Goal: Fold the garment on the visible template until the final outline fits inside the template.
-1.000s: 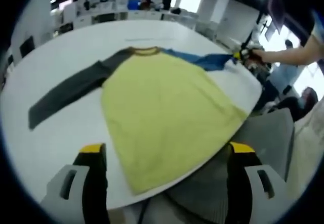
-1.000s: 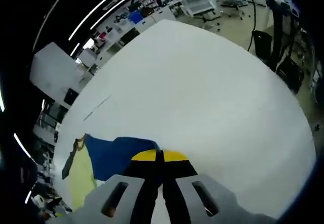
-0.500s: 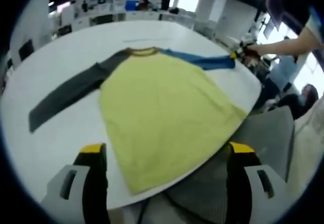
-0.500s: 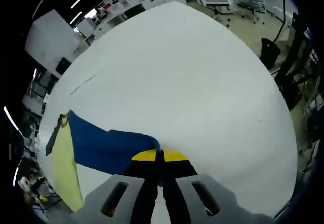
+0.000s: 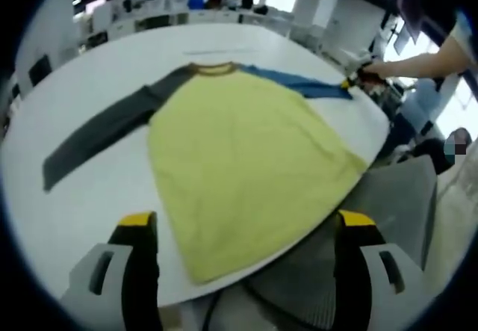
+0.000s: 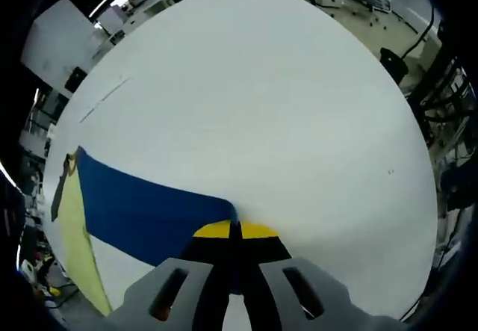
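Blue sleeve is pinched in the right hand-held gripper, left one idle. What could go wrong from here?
1. The right hand-held gripper holds only the cuff tip of the blue sleeve; it may slip out.
2. The yellow shirt body's hem lies at the white round table's edge; pulling could drag it off.
3. The open left hand-held gripper pins nothing, so the shirt may shift.

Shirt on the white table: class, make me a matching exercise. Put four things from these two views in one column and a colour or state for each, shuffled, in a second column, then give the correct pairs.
Column 1
1. blue sleeve
2. grey sleeve
3. left gripper
4. shirt body

Column 2
A. open, holding nothing
B. yellow, lying flat on the table
C. stretched out flat, free of any gripper
D. pinched at its end by the shut right gripper

Pairs: 1-D, 2-C, 3-A, 4-B
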The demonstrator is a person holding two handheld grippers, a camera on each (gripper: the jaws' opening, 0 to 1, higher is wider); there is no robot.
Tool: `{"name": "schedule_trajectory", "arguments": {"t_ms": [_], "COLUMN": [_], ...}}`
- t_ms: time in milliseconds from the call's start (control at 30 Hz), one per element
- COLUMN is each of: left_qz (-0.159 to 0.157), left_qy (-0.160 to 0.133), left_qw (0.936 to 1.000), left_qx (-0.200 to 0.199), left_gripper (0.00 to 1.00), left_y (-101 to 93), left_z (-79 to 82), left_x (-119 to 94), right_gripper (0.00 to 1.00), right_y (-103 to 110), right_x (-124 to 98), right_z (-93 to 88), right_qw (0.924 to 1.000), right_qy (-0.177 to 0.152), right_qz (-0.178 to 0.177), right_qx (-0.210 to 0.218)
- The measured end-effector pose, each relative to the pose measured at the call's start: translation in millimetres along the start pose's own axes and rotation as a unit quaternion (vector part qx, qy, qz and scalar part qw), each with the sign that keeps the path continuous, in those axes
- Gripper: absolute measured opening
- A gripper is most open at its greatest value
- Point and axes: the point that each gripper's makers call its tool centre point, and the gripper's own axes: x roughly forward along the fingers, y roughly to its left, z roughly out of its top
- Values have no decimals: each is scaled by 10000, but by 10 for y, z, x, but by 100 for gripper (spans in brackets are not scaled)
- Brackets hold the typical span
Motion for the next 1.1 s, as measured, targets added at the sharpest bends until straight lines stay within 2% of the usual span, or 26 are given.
{"name": "schedule_trajectory", "arguments": {"t_ms": [133, 233, 300, 333, 367, 467, 567, 700, 767, 800, 900, 967, 1033, 1100], "left_qz": [-57, -94, -100, -97, -91, -73, -48, -6, 18, 29, 38, 13, 7, 21], "left_qy": [-14, -39, -36, -41, -60, -104, -158, -362, -471, -527, -658, -761, -841, -915], "left_qw": [10000, 9999, 9999, 9999, 9999, 9999, 9998, 9993, 9989, 9986, 9978, 9971, 9964, 9958], "left_qx": [33, 76, 90, 99, 100, 92, 70, 4, 1, -6, -61, -83, -102, -100], "left_gripper": [95, 95, 95, 95, 95, 95, 96, 97, 98, 99, 99, 99, 99, 99], "left_y": [-42, -64, -63, -59, -51, -31, -8, 32, 58, 71, 120, 142, 171, 209], "left_z": [50, 81, 82, 85, 89, 95, 104, 165, 195, 212, 265, 311, 348, 389], "left_x": [43, 54, 52, 47, 38, 17, -3, -42, -54, -58, -80, -96, -110, -131], "right_gripper": [2, 2, 8, 15, 27, 59, 62, 73, 75, 75, 79, 83, 85, 88], "right_y": [0, -8, 45, 34, 33, 29, 26, 83, 143, 109, 217, 307, 398, 460], "right_x": [13, 27, 9, 33, 23, -4, -64, -225, -313, -323, -466, -561, -663, -731], "right_z": [3, 43, 55, 78, 115, 82, 61, 76, 56, 95, 179, 165, 183, 134], "right_qw": [10000, 9988, 9964, 9958, 9946, 9904, 9893, 9880, 9856, 9847, 9760, 9719, 9640, 9615], "right_qy": [-66, -146, -251, -307, -432, -536, -696, -1241, -1413, -1487, -1944, -2095, -2329, -2405], "right_qz": [8, -26, -79, -80, -148, -333, -354, -295, -261, -246, -62, -36, 5, 23], "right_qx": [-48, -467, -802, -856, -930, -1232, -1234, -867, -891, -880, -978, -1070, -1285, -1330]}}
